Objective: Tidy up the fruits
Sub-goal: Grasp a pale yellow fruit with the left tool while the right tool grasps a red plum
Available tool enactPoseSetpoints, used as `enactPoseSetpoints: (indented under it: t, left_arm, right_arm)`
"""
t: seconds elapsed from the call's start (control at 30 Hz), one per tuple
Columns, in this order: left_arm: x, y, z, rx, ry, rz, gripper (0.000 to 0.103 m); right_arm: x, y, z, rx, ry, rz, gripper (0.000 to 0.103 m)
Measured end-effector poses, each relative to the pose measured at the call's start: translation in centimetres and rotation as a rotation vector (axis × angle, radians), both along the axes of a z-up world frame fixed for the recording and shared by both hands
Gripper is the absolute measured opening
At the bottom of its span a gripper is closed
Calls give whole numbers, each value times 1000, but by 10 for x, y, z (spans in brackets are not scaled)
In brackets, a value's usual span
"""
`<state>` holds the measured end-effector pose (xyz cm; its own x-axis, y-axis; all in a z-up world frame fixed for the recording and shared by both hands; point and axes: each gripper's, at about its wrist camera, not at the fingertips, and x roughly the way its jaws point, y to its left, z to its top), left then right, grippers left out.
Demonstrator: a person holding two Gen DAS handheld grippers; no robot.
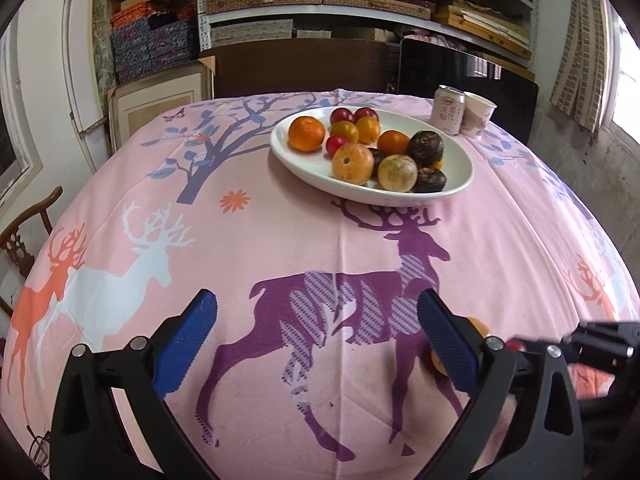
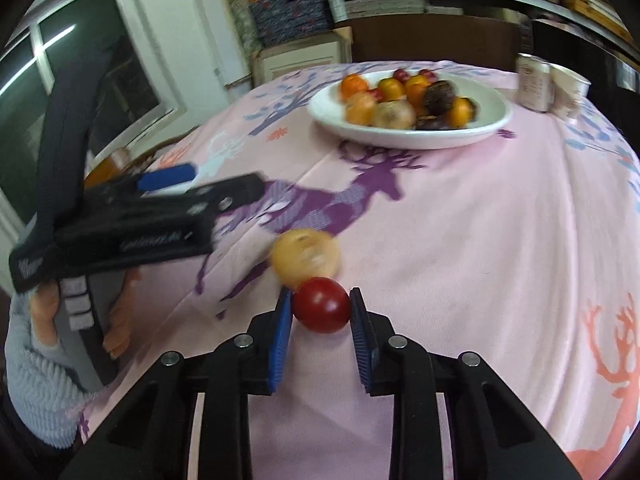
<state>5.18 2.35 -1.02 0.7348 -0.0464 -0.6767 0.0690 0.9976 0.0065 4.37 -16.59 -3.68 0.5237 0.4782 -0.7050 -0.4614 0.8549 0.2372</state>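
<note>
A white oval plate (image 1: 460, 168) with several orange, red, yellow and dark fruits sits at the far middle of the pink deer tablecloth; it also shows in the right wrist view (image 2: 496, 118). My right gripper (image 2: 322, 308) is shut on a red plum (image 2: 322, 304), held low over the cloth. A yellow fruit (image 2: 304, 258) lies on the cloth just beyond it, and shows behind my left finger in the left wrist view (image 1: 478, 326). My left gripper (image 1: 318, 336) is open and empty above the purple deer; the right wrist view shows it at the left (image 2: 168, 178).
A drink can (image 1: 448, 110) and a paper cup (image 1: 478, 114) stand right of the plate at the far edge. A wooden chair (image 1: 24, 236) is at the table's left. Shelves of boxes fill the back wall.
</note>
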Motion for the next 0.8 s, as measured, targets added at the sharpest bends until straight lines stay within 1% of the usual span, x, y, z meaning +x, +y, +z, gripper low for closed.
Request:
enactPoseSetpoints:
  t: [0.07, 0.13, 0.27, 0.33, 0.43, 0.57, 0.73, 0.77, 0.8]
  left_arm:
    - [-2, -6, 0, -2, 0, -32, 98]
    - [-4, -14, -1, 2, 4, -67, 98]
    - [-9, -36, -6, 44, 9, -138, 98]
    - [-11, -45, -7, 60, 4, -162, 98]
    - [-16, -56, -8, 74, -4, -204, 98]
    - [-21, -74, -14, 165, -22, -227, 98]
    - [-27, -86, -13, 211, -54, -259, 98]
    - [-28, -86, -13, 213, -55, -263, 95]
    - [-28, -87, -13, 214, -54, -267, 87]
  right_arm:
    - [7, -15, 0, 9, 2, -90, 29]
    - [12, -26, 0, 17, 5, -152, 29]
    - [13, -36, 4, 39, -20, -203, 29]
    - [16, -41, 3, 52, -11, -226, 29]
    - [17, -46, 4, 67, -6, -244, 29]
    - [18, -48, 4, 72, -3, -249, 29]
    - [18, -48, 5, 74, 0, -250, 29]
    - [18, -48, 5, 74, 0, -252, 29]
    - [18, -48, 4, 75, 2, -253, 29]
